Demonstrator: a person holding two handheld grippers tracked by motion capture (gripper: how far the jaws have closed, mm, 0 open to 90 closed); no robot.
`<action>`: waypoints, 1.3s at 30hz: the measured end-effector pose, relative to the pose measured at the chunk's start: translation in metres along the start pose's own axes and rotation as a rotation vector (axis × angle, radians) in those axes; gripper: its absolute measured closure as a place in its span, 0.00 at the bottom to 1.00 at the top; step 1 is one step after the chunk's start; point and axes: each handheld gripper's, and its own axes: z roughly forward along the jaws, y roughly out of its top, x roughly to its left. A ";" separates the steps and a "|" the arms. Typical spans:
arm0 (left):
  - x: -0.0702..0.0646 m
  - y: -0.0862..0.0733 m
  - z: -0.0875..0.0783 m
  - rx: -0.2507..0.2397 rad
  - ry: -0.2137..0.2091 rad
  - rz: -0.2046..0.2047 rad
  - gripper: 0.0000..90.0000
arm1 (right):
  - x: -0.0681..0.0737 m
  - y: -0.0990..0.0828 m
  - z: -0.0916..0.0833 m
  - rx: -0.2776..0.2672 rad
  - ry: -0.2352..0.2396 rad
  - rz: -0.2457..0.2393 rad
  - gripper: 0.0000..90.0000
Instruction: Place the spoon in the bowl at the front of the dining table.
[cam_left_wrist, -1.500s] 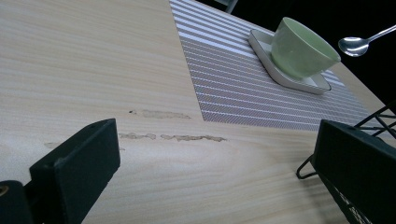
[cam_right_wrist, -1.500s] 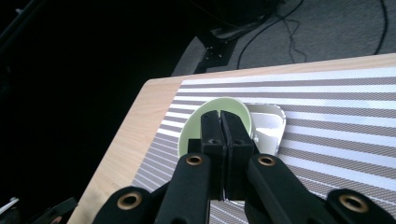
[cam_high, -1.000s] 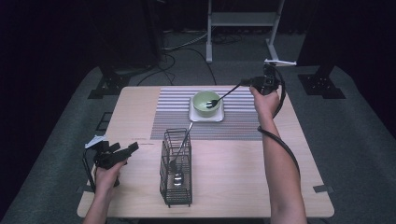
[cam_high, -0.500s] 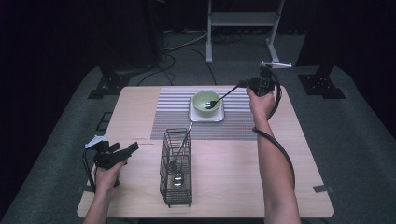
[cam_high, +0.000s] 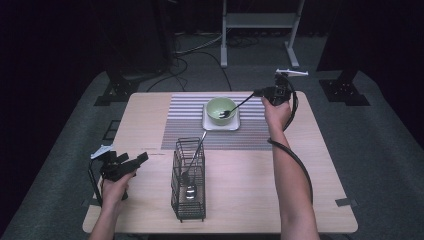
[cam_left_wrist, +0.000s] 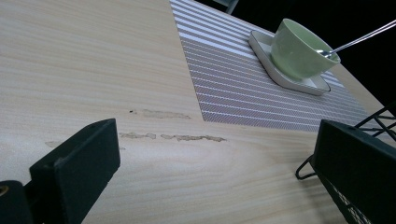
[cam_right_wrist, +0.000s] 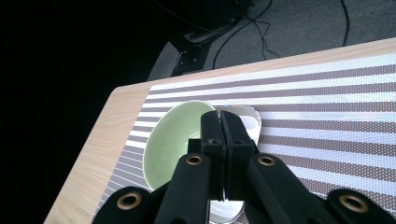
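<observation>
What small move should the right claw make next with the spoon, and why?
Probably lower the spoon a little and then open. The right claw is shut on its handle, and the spoon's head already sits inside the green bowl.

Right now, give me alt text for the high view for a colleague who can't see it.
The right gripper holds a spoon dipped into a green bowl on a striped mat. The left gripper rests open beside a wire basket.

Dark studio lab, metal stand (cam_high: 260, 22), floor cables (cam_high: 200, 50), lone table (cam_high: 150, 110)
</observation>
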 end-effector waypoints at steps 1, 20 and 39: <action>0.000 0.000 0.000 0.000 0.000 0.000 0.00 | -0.001 0.000 0.001 0.000 0.000 -0.002 0.99; 0.002 0.001 0.002 -0.003 0.004 -0.008 0.00 | -0.014 -0.012 0.026 0.039 0.044 0.027 0.97; 0.003 0.001 0.000 -0.005 0.006 -0.007 0.00 | -0.023 -0.023 0.026 0.061 0.080 0.036 0.82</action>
